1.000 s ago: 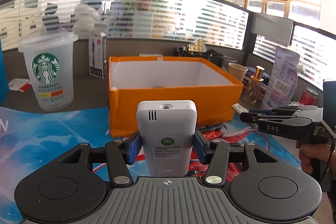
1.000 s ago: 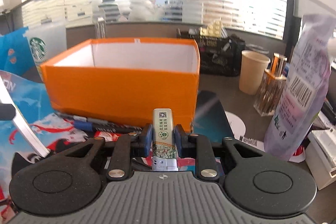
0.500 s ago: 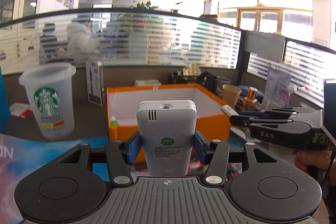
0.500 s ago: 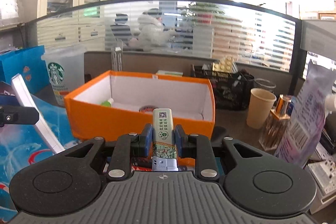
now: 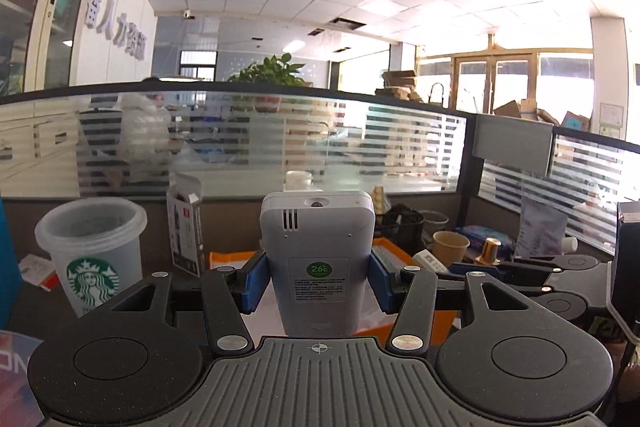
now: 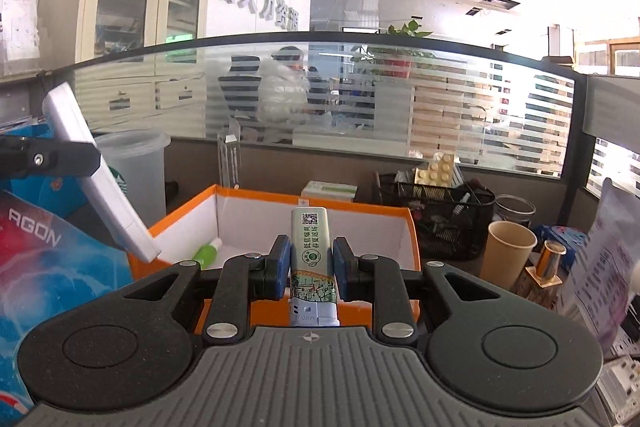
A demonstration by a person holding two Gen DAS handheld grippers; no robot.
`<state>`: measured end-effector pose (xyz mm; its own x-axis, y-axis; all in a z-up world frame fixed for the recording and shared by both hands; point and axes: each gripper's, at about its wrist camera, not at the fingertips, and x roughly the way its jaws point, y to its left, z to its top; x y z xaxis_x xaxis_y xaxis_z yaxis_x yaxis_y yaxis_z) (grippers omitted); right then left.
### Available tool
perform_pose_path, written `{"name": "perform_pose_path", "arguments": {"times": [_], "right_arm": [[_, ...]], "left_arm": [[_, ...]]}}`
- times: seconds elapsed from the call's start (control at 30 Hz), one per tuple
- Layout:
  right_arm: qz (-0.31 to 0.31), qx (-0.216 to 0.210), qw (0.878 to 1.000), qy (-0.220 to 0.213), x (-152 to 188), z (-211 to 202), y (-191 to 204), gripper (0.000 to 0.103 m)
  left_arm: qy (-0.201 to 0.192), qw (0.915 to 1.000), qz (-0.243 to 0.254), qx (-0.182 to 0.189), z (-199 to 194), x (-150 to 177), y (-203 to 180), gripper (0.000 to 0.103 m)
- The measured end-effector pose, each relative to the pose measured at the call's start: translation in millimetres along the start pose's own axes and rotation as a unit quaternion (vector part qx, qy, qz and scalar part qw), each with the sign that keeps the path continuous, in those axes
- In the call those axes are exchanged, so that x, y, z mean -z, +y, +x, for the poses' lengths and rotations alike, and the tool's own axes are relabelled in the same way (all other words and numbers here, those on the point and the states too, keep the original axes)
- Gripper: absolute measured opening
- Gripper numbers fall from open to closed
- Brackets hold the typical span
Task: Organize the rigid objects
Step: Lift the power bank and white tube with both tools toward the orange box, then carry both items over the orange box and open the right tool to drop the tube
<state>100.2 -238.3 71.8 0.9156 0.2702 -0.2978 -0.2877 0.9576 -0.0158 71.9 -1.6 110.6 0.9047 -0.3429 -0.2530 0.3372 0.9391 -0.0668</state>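
My left gripper (image 5: 316, 281) is shut on a white remote control (image 5: 318, 251), held upright with its back label toward the camera. My right gripper (image 6: 308, 269) is shut on a small green-printed lighter (image 6: 311, 251). Both hang above the near side of an orange box (image 6: 400, 217) with a white inside, where a green-and-white tube (image 6: 206, 253) lies. In the right wrist view the remote (image 6: 100, 179) and a left finger (image 6: 52, 157) show at far left. The right gripper (image 5: 520, 265) appears at right in the left wrist view.
A clear Starbucks cup (image 5: 92, 255) stands left of the box, with a white carton (image 5: 186, 227) behind it. A paper cup (image 6: 508, 251), a gold-capped bottle (image 6: 548, 265), a black mesh organiser (image 6: 436, 215) and a printed pouch (image 6: 600, 259) crowd the right. A glass partition runs behind.
Both grippers have risen with their objects still held. The box has sunk lower in each view, and its inside now shows from the right wrist.
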Motion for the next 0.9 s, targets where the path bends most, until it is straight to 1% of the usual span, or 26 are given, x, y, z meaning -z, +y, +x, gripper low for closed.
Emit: {"name": "perform_pose_path", "arguments": {"times": [0.27, 0.47, 0.67, 0.9], "right_arm": [[0.000, -0.002, 1.000, 0.003, -11, 27, -7, 0.021], [-0.002, -0.005, 1.000, 0.010, -16, 51, -11, 0.021], [0.011, -0.014, 0.999, 0.032, -14, 79, -16, 0.021], [0.013, -0.014, 0.998, 0.062, -10, 109, -20, 0.021]], "left_arm": [[0.010, 0.9999, -0.007, 0.001, 30, -2, 7, 0.051], [0.025, 0.9996, -0.016, -0.005, 53, 0, 16, 0.051], [0.049, 0.9984, -0.026, -0.011, 77, 9, 28, 0.051], [0.077, 0.9962, -0.039, -0.014, 100, 22, 39, 0.051]]}}
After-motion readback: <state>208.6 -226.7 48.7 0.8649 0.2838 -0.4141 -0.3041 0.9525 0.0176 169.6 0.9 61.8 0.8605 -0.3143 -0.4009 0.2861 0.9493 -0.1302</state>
